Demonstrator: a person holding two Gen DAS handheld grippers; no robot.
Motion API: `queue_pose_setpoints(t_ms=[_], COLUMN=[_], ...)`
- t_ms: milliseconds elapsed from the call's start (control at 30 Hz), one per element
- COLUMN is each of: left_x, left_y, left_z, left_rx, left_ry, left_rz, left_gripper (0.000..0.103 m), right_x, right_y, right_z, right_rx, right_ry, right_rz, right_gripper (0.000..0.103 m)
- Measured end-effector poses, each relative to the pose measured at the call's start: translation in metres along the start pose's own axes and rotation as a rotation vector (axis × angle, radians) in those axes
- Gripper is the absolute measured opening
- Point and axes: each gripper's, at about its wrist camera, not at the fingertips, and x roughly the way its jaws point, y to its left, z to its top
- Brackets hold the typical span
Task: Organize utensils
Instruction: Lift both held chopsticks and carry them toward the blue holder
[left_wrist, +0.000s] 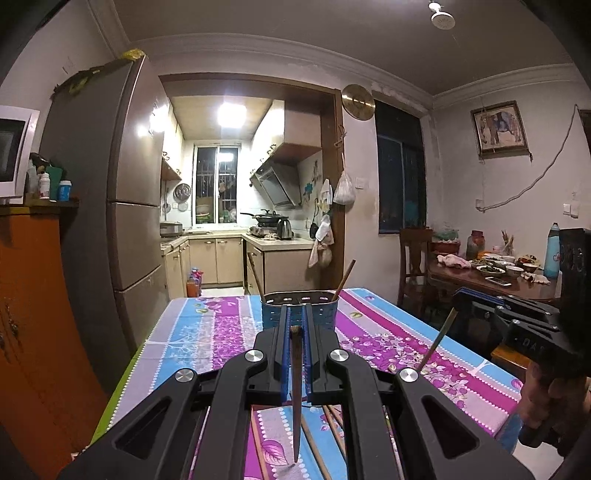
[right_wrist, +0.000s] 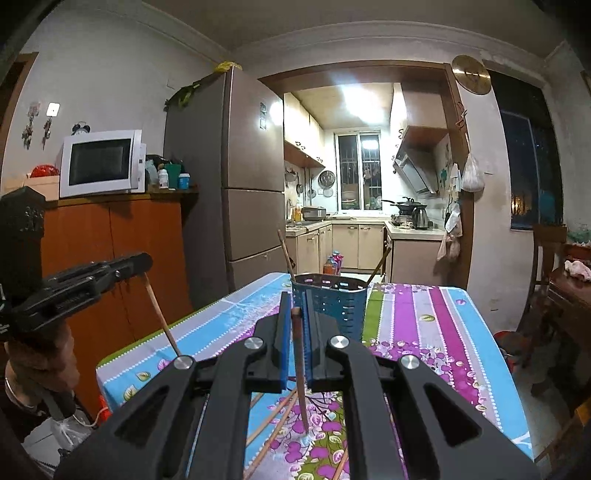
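Both grippers, left (left_wrist: 294, 328) and right (right_wrist: 296, 314), are each clamped on a thin brown wooden chopstick (left_wrist: 296, 391) hanging tip-down above the striped tablecloth (left_wrist: 391, 332). Looks like mid-carry. Next they'd need lining up over the blue perforated holder (left_wrist: 300, 309) at the far end, then dropping in.

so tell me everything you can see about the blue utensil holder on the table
The blue utensil holder is a tall cup with rounded corners, apparently plastic, with rows of small holes in its walls and slots under the rim. It stands upright toward the far end of the flowered tablecloth, beyond both tongs and touching neither. Two wooden chopsticks already lean inside it, one tilted left, the other tilted right. Its base is hidden behind the tongs.
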Motion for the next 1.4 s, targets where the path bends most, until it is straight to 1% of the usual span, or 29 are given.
queue_pose_setpoints(t_ms=[233, 367, 467, 600, 867, 1133, 1267, 1400], left_x=[0.014, 0.023, 0.030, 0.041, 0.067, 0.088, 0.099, 0.106], left_y=[0.002, -0.003, -0.004, -0.011, -0.015, -0.019, -0.020, -0.020], left_z=[0.002, 0.002, 0.007, 0.015, 0.028, 0.045, 0.051, 0.055], left_rx=[-0.024, -0.003, -0.008, 0.024, 0.034, 0.066, 0.075, 0.079], left_ry=[0.040, 0.054, 0.069, 0.064, 0.095, 0.096, 0.100, 0.103], left_rz=[-0.032, -0.017, -0.019, 0.000, 0.033, 0.100, 0.115, 0.113], left_gripper=[0.008, 0.008, 0.008, 0.008, 0.008, 0.008, 0.008, 0.008], right_x=[-0.003, 0.002, 0.008, 0.018, 0.034, 0.054, 0.066, 0.076], right_y=[-0.002, -0.006, -0.008, -0.011, -0.020, -0.023, -0.025, -0.029], right_z=[0.009, 0.011, 0.013, 0.019, 0.039, 0.062, 0.073, 0.083], right_rx=[0.012, 0.032, 0.046, 0.054, 0.068, 0.062, 0.058, 0.061], right_ry=[-0.001, 0.010, 0.023, 0.030, 0.039, 0.031, 0.032, 0.029], right_rz=[0.014, 0.018, 0.027, 0.029, 0.027, 0.016, 0.016, 0.011], right_gripper=[0.005, 0.005, 0.005, 0.005, 0.005, 0.005, 0.005, 0.005])
